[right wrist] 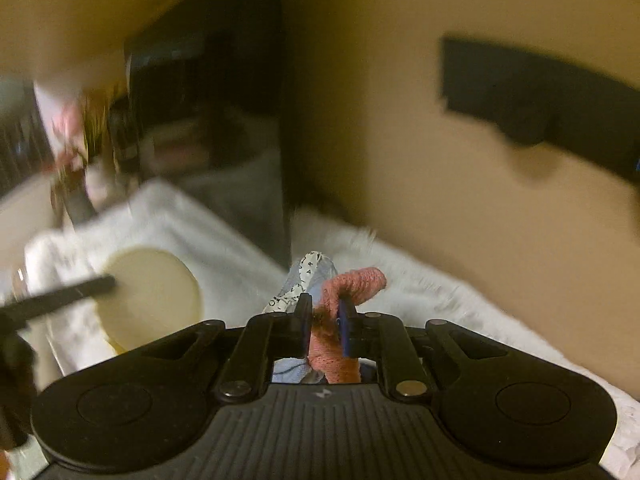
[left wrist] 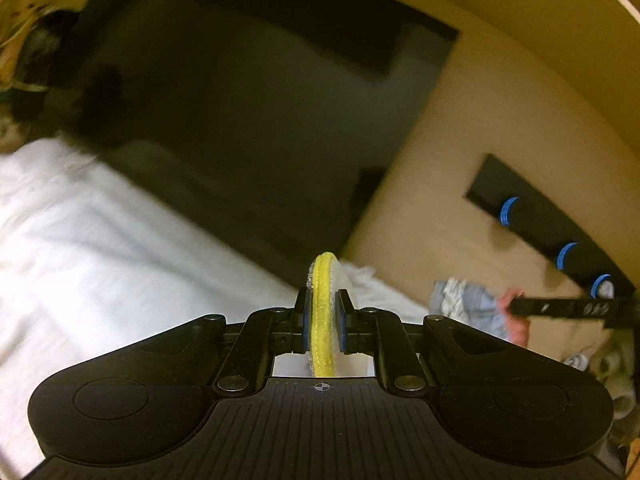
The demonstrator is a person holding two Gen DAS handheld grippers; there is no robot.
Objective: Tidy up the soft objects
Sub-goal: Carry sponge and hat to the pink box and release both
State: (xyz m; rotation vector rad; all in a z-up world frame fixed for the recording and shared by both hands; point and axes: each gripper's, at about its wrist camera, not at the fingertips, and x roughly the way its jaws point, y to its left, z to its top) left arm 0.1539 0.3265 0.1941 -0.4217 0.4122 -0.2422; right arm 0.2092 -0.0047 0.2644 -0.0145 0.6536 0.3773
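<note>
Holding: I have both tongs loaded. My left gripper (left wrist: 323,322) is clamped edge-on across a round, flat sponge pad with a yellow rim (left wrist: 321,312); my right gripper (right wrist: 325,322) is pinched on the pink knitted toe of a soft sock (right wrist: 352,285), with pale blue cloth and a white printed band bunched just behind it.
Task things: both are in my jaws and appear to hang above the white fluffy blanket (left wrist: 92,248), not lying on it.
Long axes: the pad's disc stands upright, its face running forward along my left fingers; the pink toe folds over the right jaws and points up and to the right.
Key relation: in the right wrist view the pad shows as a pale circle to the left of the sock; in the left wrist view the sock bundle hangs to the right of the pad, well apart. I judge the next move to be carrying each to its place, but no bin or basket shows, so I cannot tell which hand is nearer.
Beyond the blanket: a dark panel (left wrist: 248,120) rises at its far edge, then a tan wall.
On the wall: a black rack with blue-ringed pegs (left wrist: 568,256), right of the blanket.
In the way: nothing between the two loads; blur hides the cluttered far left.
</note>
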